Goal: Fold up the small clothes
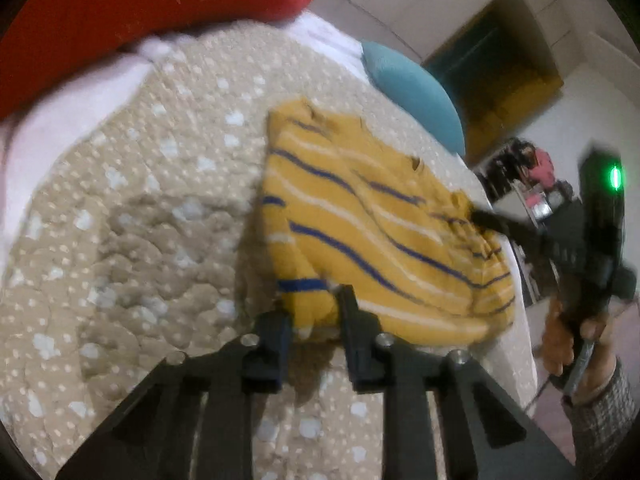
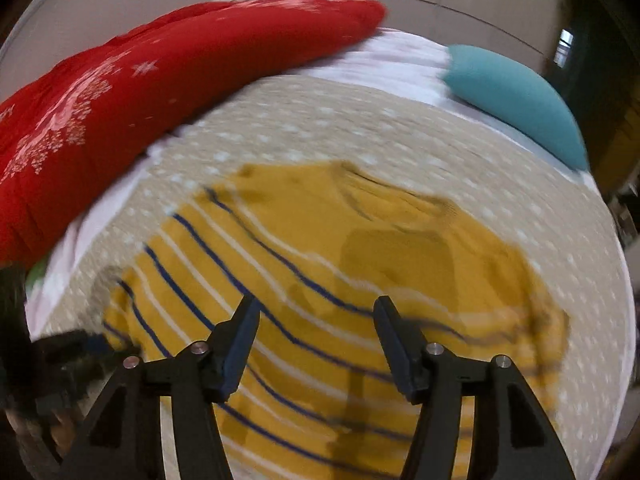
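A small yellow shirt (image 1: pixel 360 216) with navy and white stripes lies partly folded on the beige dotted quilt (image 1: pixel 140 220). My left gripper (image 1: pixel 312 304) is at the shirt's near corner, and its two fingers pinch a fold of the yellow cloth between them. In the right wrist view the same shirt (image 2: pixel 320 248) fills the middle, blurred. My right gripper (image 2: pixel 316 300) hovers over it with its jaws wide apart and nothing between them. From the left wrist view the right gripper (image 1: pixel 492 220) reaches in from the right, its tip at the shirt's far edge.
A red blanket (image 2: pixel 120 100) with white snowflakes is heaped at the back of the bed. A teal pillow (image 2: pixel 516 100) lies at the back right on a white sheet (image 1: pixel 72 120). The bed's edge (image 1: pixel 516 280) runs just right of the shirt. A hand (image 1: pixel 568 336) holds the right gripper.
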`<state>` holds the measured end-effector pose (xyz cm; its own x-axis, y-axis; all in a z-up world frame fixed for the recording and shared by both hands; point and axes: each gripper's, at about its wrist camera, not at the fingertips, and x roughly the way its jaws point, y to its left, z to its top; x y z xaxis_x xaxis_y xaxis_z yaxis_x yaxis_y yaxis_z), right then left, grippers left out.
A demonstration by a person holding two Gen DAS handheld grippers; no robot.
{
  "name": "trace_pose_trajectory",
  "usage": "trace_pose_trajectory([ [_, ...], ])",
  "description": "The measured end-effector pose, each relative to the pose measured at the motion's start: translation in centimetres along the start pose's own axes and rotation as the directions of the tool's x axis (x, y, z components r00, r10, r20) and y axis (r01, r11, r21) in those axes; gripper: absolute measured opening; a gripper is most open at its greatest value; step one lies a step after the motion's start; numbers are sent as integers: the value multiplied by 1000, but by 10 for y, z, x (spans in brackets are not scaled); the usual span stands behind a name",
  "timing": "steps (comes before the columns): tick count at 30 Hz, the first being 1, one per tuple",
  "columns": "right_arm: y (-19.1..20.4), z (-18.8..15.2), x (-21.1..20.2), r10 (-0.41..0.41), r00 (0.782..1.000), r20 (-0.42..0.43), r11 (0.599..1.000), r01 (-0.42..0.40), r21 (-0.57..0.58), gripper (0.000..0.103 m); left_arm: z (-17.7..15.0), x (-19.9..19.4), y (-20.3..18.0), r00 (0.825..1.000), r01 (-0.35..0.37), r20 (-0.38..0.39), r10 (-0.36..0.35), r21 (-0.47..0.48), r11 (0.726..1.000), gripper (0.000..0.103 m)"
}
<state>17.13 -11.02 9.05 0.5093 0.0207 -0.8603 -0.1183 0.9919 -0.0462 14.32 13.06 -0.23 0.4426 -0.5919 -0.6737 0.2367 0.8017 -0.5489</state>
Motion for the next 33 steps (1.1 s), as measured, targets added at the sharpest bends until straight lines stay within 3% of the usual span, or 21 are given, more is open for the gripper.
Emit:
trace_pose_trajectory([
  [1,-10,-7,-5,-13,1000,8,1000,13,10,64,0,-7,-2,998,-59,34,59,9,998,15],
  [2,-25,-18,-13,-36,999,20,999,36,27,64,1,-18,-7,985,-151,91,148,35,988,14],
  [4,-51,-35,-26,-62,997,36,995,59,74,64,1,-32,-16,965,-225,151,213,68,972,6],
  [6,-82,-51,-40,-77,996,51,986,68,152,64,-1,-48,-30,921,-346,235,312,120,931,7],
  [7,-98,-59,-47,-86,995,54,978,74,194,64,-1,-52,-32,909,-369,257,329,123,921,5],
  [8,-117,-70,-53,-94,994,56,966,78,246,64,-3,-58,-33,877,-422,299,375,110,900,5],
  [9,-128,-76,-56,-96,994,55,957,77,279,64,-2,-63,-30,867,-435,314,386,99,895,5],
  [11,-153,-92,-62,-101,994,45,935,79,344,64,0,-68,-19,883,-381,317,347,53,923,7],
  [13,-174,-108,-66,-89,995,38,911,66,408,66,0,-69,-7,915,-297,287,282,8,955,23],
  [15,-185,-122,-66,-79,996,34,893,56,446,71,1,-63,-7,915,-304,278,293,-6,953,42],
  [17,-190,-134,-61,-68,997,18,881,52,470,73,1,-61,-8,906,-328,280,317,-6,945,47],
  [19,-191,-144,-48,-41,999,-9,870,40,491,73,2,-56,-11,910,-324,271,313,-5,946,55],
  [21,-188,-149,-32,-3,1000,-31,865,18,502,67,0,-55,-11,918,-303,262,296,-16,953,58],
  [22,-186,-150,-26,37,999,-30,863,-16,505,44,0,-54,-9,922,-294,254,291,-27,955,58],
  [23,-185,-151,-22,64,998,-29,861,-40,506,37,-1,-55,-6,924,-291,247,291,-39,956,58],
  [26,-193,-154,-20,28,999,-29,845,-8,534,37,0,-57,5,925,-288,232,300,-89,954,60],
  [28,-198,-154,-27,-10,999,-36,836,28,548,48,0,-59,17,929,-274,216,300,-144,951,66],
  [31,-192,-151,-54,-90,996,14,835,68,546,52,-1,-61,32,934,-252,203,294,-207,945,68],
  [33,-173,-140,-70,-88,994,68,858,41,513,53,-1,-64,40,931,-256,200,306,-238,937,70],
])
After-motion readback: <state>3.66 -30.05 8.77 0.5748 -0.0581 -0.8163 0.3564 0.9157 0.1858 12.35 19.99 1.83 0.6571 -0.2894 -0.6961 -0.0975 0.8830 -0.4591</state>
